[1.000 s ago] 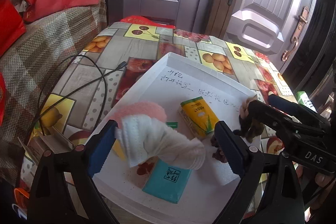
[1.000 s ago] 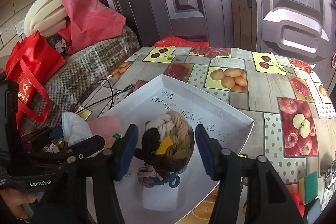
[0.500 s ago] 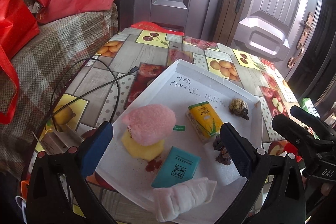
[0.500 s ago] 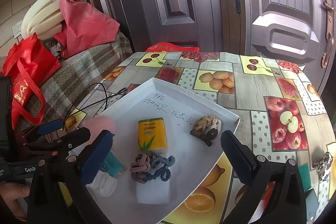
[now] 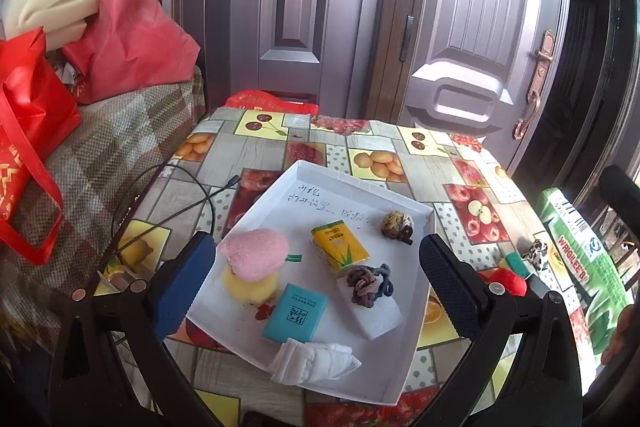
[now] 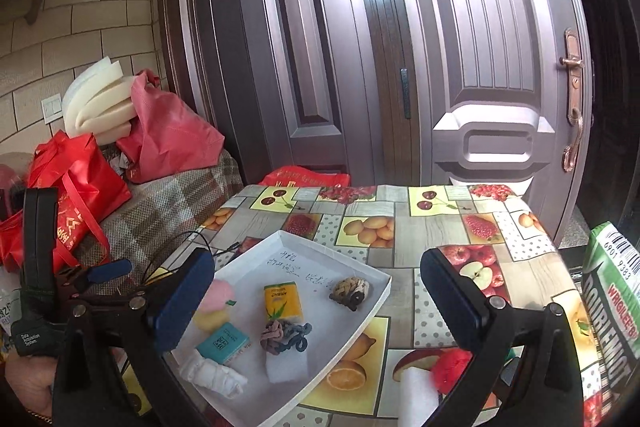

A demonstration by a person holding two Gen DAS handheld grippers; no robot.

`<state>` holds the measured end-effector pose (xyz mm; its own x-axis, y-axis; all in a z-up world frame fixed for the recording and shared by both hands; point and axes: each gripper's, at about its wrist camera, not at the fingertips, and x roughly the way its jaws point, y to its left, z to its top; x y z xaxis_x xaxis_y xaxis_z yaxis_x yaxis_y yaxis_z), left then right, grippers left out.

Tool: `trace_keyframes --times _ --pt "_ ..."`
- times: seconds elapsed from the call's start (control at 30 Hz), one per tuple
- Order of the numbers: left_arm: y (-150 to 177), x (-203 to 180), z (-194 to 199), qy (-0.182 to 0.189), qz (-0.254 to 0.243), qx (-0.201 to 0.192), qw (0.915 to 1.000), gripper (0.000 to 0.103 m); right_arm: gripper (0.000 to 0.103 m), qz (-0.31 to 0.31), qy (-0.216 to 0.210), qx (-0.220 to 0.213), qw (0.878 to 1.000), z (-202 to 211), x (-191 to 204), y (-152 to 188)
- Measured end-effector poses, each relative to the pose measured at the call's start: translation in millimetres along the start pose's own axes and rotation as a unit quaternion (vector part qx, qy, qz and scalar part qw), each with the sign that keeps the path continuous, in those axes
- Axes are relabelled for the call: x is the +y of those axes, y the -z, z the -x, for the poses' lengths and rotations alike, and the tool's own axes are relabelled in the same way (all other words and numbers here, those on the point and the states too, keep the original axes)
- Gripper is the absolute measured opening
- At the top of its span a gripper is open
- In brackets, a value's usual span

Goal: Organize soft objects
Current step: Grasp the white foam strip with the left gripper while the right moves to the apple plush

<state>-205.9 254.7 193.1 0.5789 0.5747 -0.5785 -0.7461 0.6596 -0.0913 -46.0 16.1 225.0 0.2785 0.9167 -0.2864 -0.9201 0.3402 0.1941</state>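
Braided knot (image 6: 351,291) dropped into white tray (image 6: 382,301) — right gripper (image 6: 316,297) wide, empty — left gripper (image 5: 318,287) wide too.

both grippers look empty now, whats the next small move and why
Probably swing the right gripper down to the red fuzzy ball on the tablecloth beside the white tray. Its jaws stand wide with nothing between them, and that ball is a soft thing lying outside the tray.

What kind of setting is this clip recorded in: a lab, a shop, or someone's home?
Most likely a home, near the entrance. A panelled metal door with a brass handle stands right behind a table with a fruit-print cloth, and red shopping bags sit on a plaid-covered seat beside it.
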Motion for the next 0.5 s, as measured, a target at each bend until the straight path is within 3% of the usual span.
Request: trace_keyframes --times 0.17,0.5 --pt "-6 -17 31 0.019 -0.015 -0.025 0.9994 0.103 0.103 -0.03 0.048 -0.083 0.995 64 -13 -19" --pt "0 -62 54 0.047 -0.052 -0.032 0.997 0.103 0.103 -0.069 0.115 -0.109 0.985 113 -58 -8"
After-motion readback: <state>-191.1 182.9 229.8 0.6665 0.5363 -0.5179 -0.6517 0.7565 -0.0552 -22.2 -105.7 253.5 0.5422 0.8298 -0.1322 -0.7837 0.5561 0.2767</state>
